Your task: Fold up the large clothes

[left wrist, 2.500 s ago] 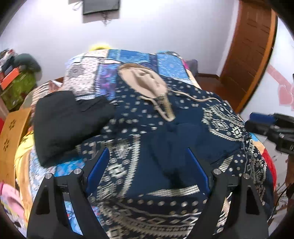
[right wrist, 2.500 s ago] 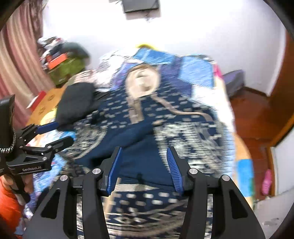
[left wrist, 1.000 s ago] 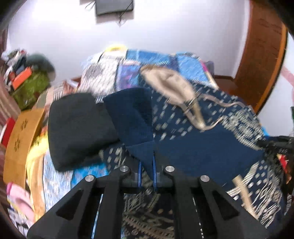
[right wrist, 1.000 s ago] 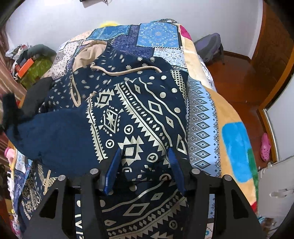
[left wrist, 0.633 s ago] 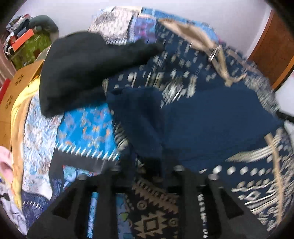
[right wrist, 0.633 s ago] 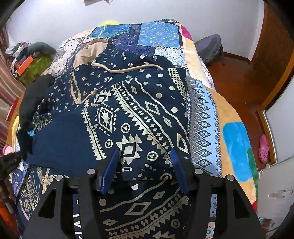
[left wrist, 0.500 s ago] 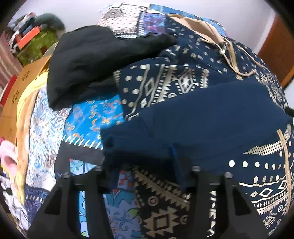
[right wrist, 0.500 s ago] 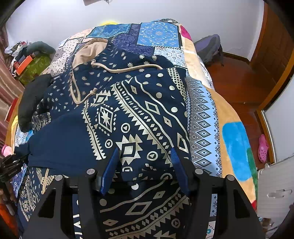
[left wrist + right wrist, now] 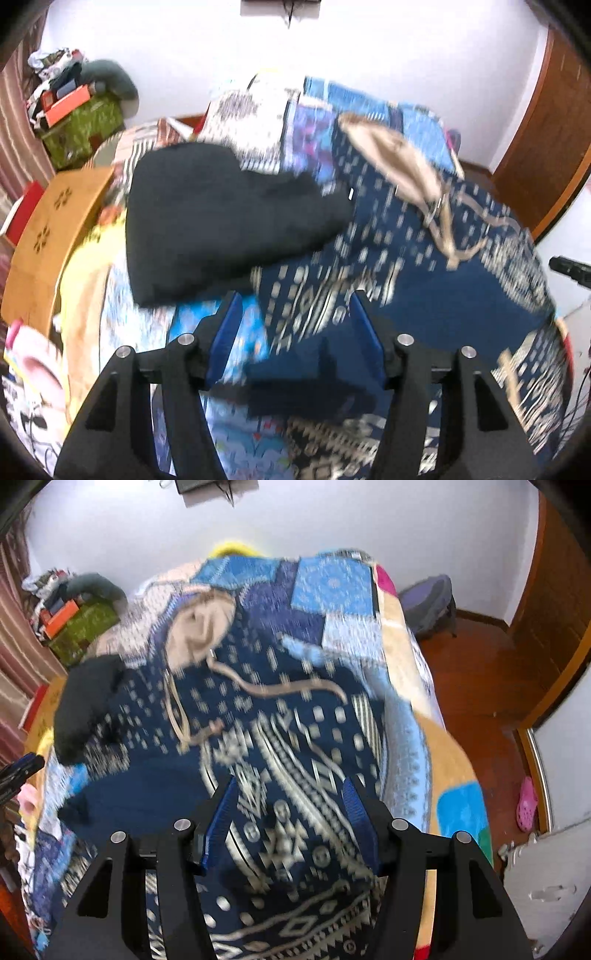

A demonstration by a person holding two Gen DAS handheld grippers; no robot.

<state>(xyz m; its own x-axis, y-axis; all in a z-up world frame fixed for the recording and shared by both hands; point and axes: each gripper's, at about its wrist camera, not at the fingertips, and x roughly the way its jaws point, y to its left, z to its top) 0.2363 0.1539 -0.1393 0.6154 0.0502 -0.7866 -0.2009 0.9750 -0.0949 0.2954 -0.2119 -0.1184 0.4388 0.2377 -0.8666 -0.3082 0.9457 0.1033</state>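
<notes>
Both hand-held grippers, left (image 9: 295,332) and right (image 9: 290,812), apart, apparently empty, above navy hoodie (image 9: 295,738), left's jaws just opened.

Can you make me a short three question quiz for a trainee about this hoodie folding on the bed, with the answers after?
1. True or false: the left gripper is clamped on the navy patterned hoodie.
2. What colour is the hoodie's hood lining? A red, B beige, C green.
3. Which garment lies beside the hoodie on the patchwork bedspread?

Key: 1 false, its jaws have just been opening and stand apart. 2 B. 3 the black garment.
</notes>
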